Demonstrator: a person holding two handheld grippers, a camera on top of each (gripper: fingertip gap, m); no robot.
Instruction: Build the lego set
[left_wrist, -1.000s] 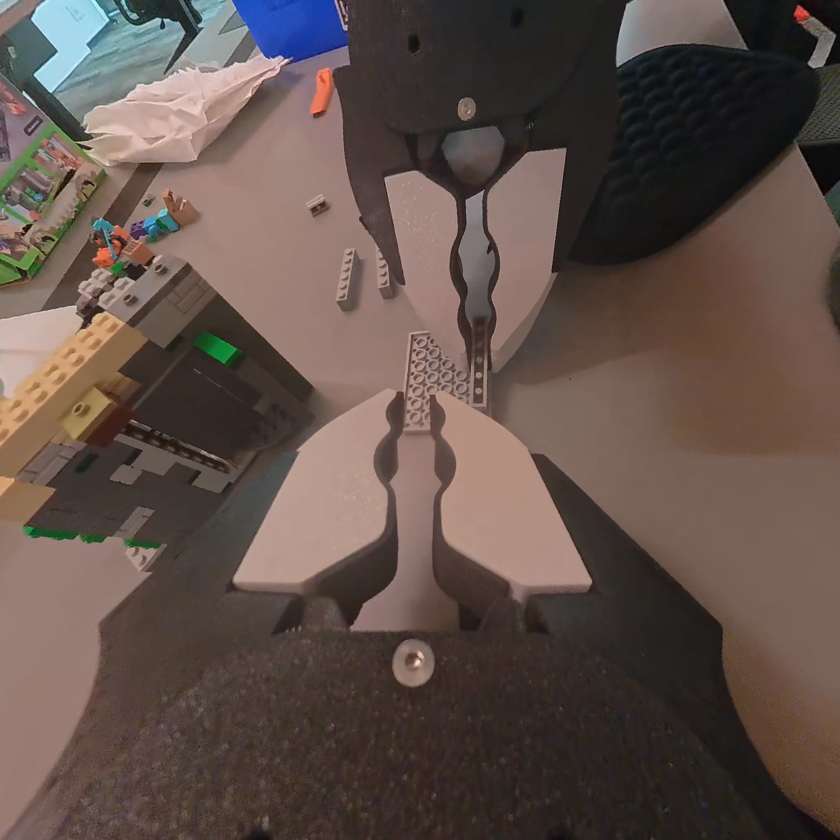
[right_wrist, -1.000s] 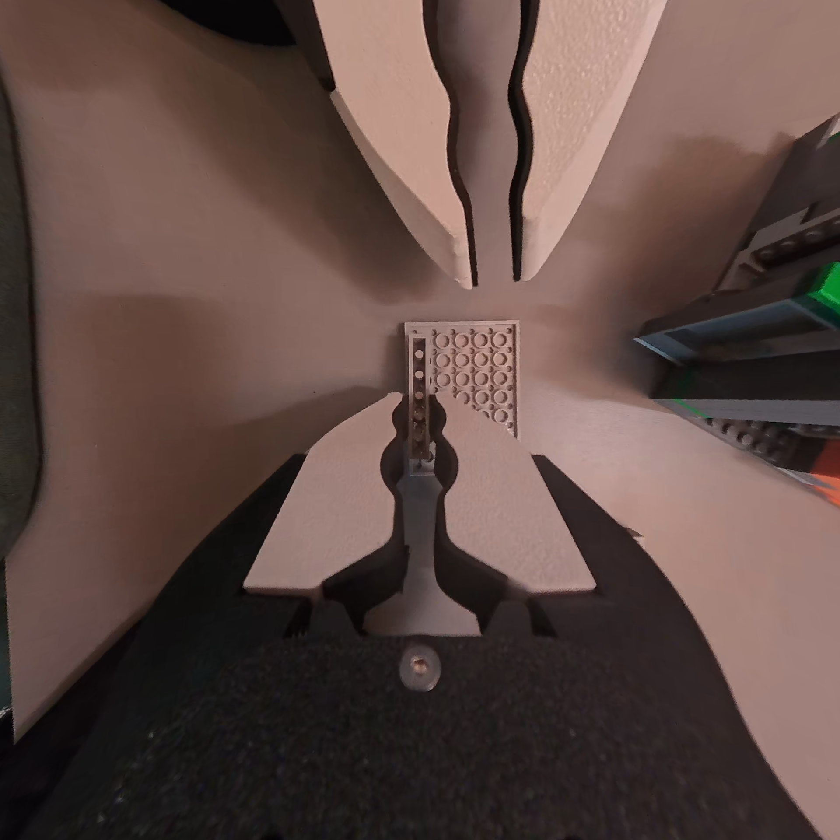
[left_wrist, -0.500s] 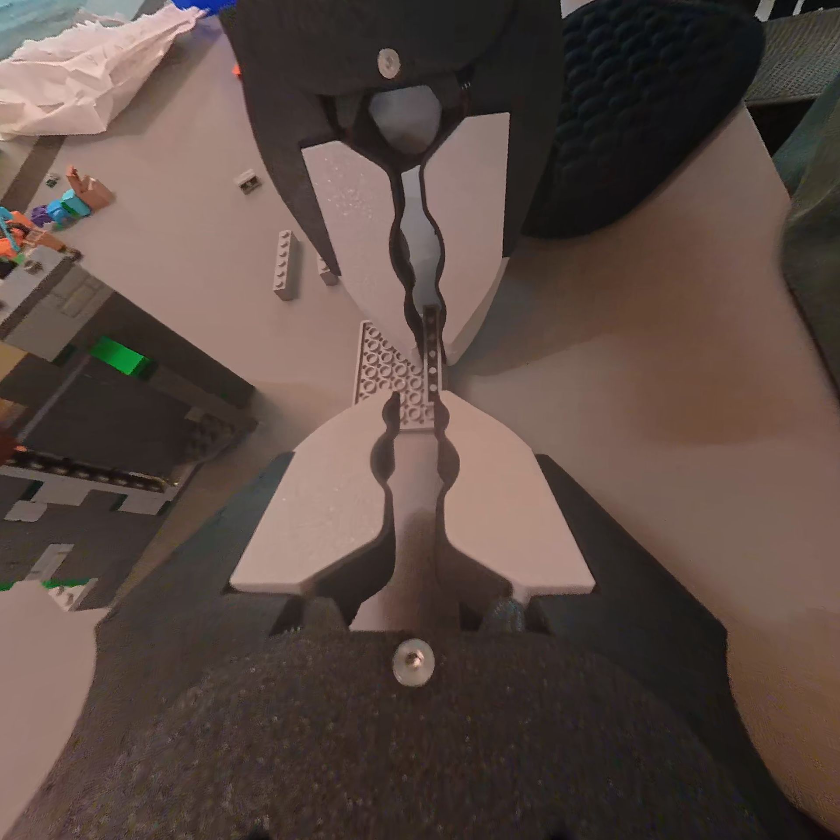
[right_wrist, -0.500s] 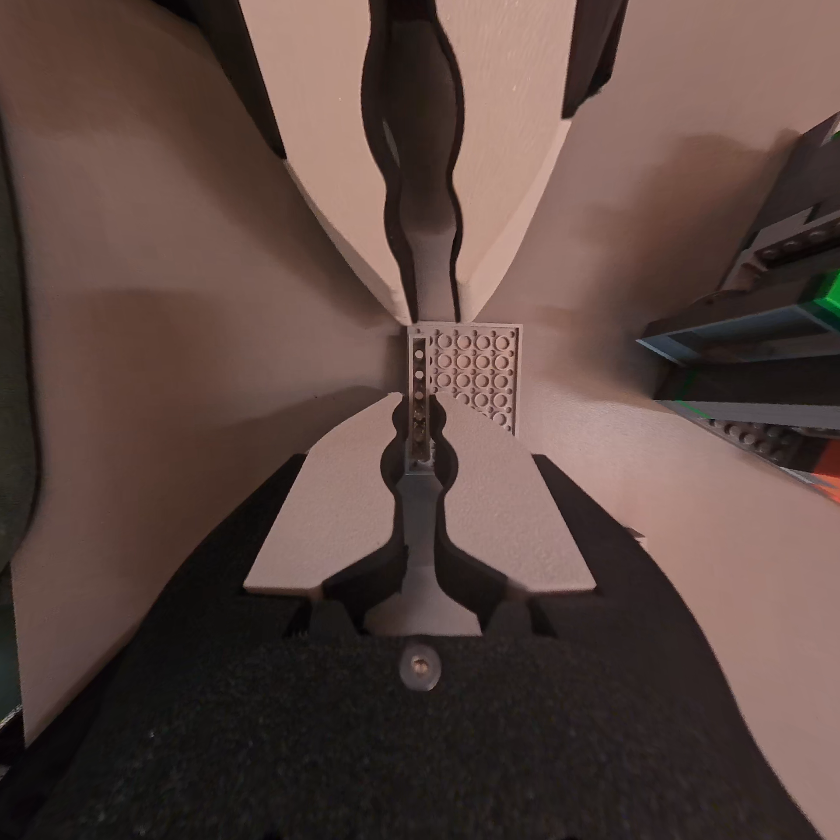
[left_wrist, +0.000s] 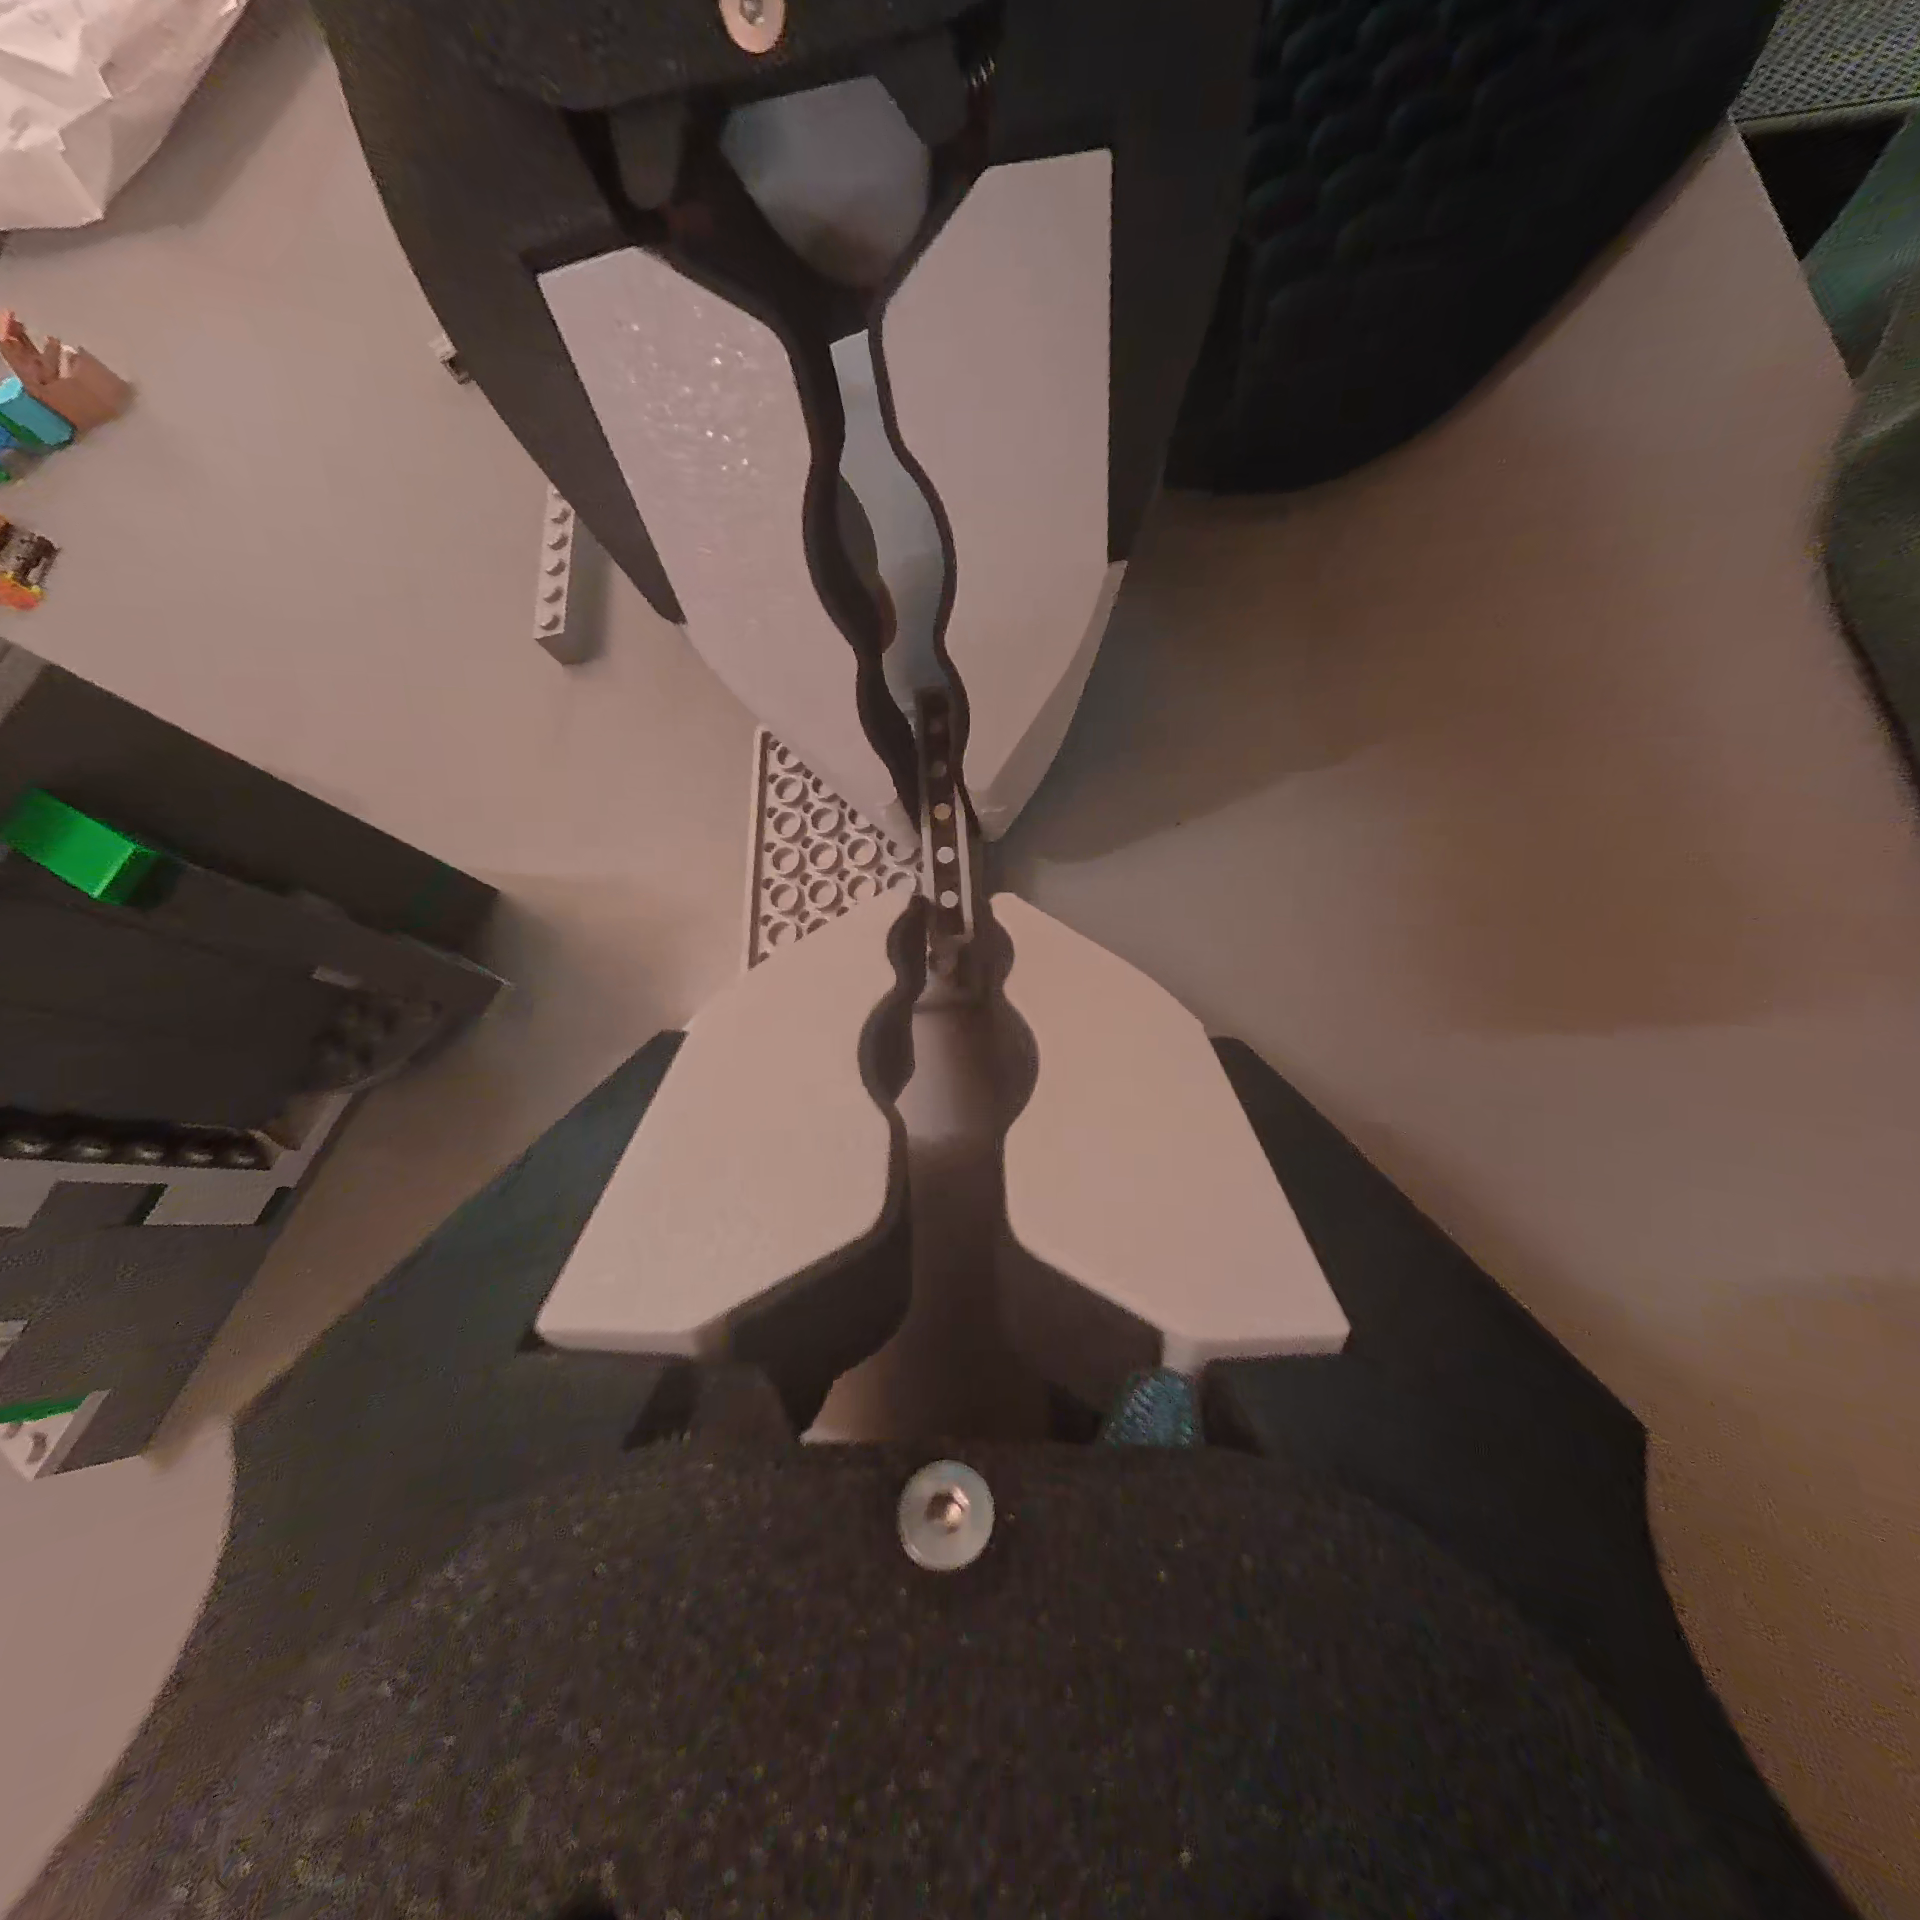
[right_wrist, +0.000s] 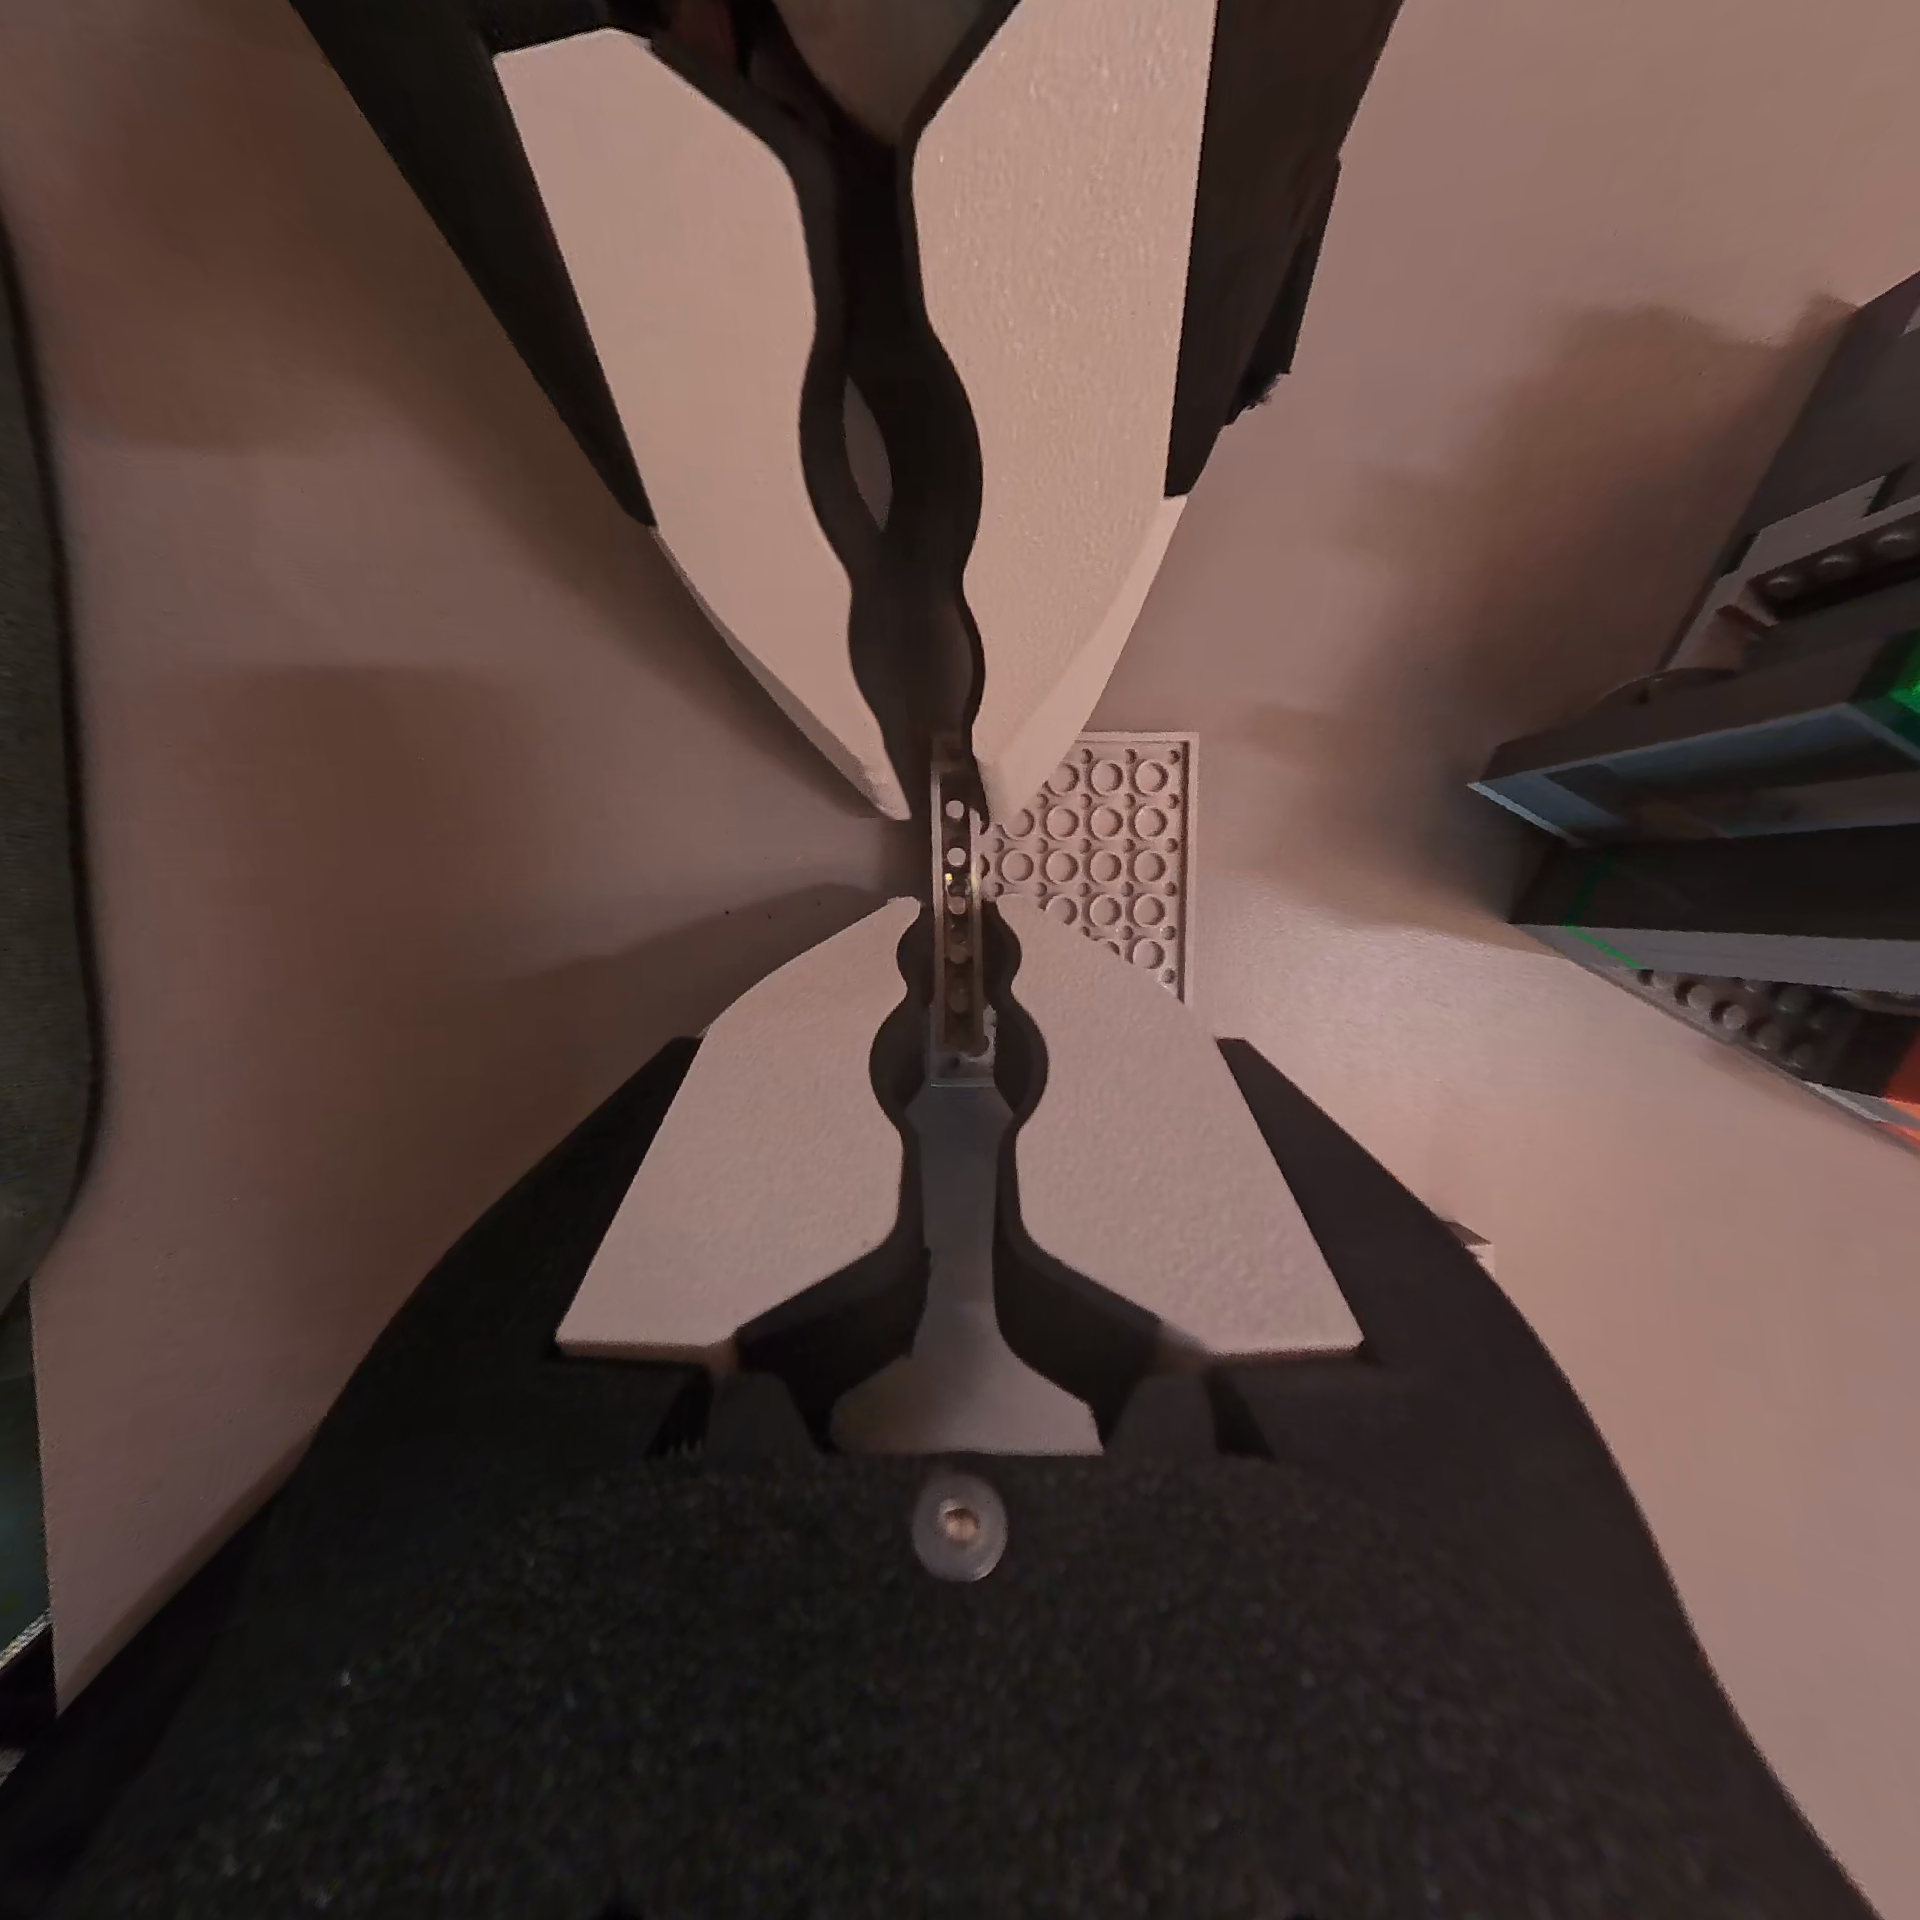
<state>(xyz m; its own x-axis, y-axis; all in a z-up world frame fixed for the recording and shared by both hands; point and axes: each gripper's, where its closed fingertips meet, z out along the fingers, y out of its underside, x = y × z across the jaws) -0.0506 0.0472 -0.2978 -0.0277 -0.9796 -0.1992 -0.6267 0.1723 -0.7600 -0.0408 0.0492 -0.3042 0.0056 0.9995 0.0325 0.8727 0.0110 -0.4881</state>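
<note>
— What are your gripper bodies (left_wrist: 935, 1714) made of?
— Coarse, matt black foam-like stuff, grainy to look at, each with a shiny metal screw (left_wrist: 943, 1525).

— And your fingers (left_wrist: 748, 1164)?
— Pale plastic, finely pebbled, matt.

— The grey plate (right_wrist: 1122, 862)?
— Hard moulded plastic, slight sheen, on your smooth matt table (left_wrist: 1455, 935). Crumpled white paper (left_wrist: 83, 104) lies beyond.
</note>
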